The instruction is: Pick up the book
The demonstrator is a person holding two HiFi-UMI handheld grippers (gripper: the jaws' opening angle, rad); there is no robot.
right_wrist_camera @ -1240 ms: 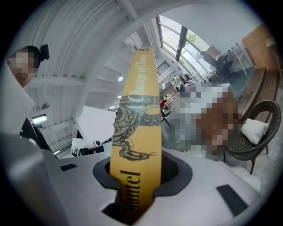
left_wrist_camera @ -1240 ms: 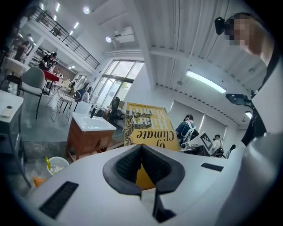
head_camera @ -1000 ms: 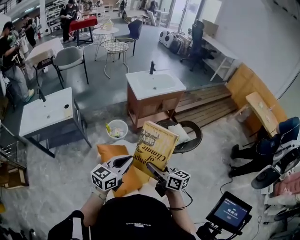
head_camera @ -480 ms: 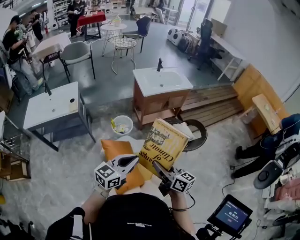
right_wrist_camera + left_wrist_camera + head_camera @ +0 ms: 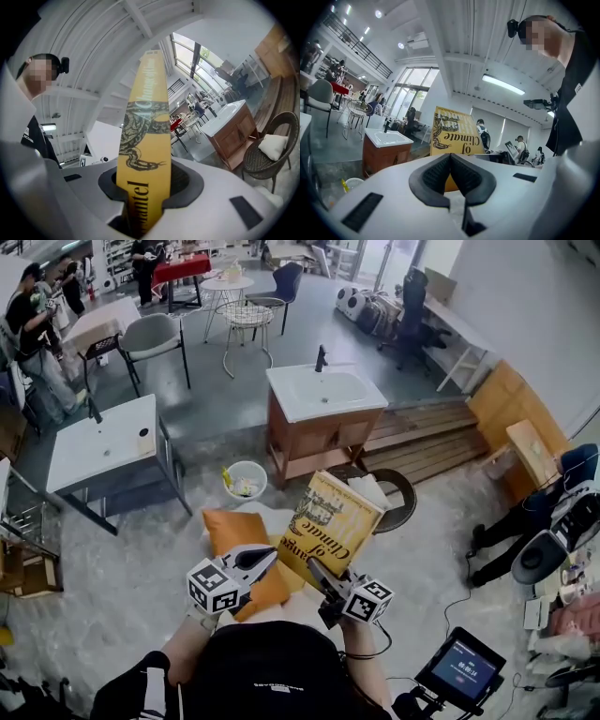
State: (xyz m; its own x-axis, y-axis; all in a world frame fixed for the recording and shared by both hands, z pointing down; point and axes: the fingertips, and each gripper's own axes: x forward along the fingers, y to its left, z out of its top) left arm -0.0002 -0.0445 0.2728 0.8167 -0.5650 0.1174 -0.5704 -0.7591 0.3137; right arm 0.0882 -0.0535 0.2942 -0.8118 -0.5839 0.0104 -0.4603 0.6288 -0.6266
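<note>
A yellow book with a black snake drawing and dark lettering stands tilted in the air in front of me. My right gripper is shut on its lower edge. In the right gripper view the book's spine rises straight up from between the jaws of the right gripper. My left gripper hangs just left of the book, apart from it. Its jaws meet at the tips with nothing between them in the left gripper view, where the left gripper points toward the book's cover.
An orange cushion lies on the floor below the grippers. A round dark chair with a white pillow stands behind the book. Farther off are a wooden sink cabinet, a white bin and a grey sink table. A screen stands at the lower right.
Both grippers and the book keep their places relative to each other. Only the head view has shifted slightly.
</note>
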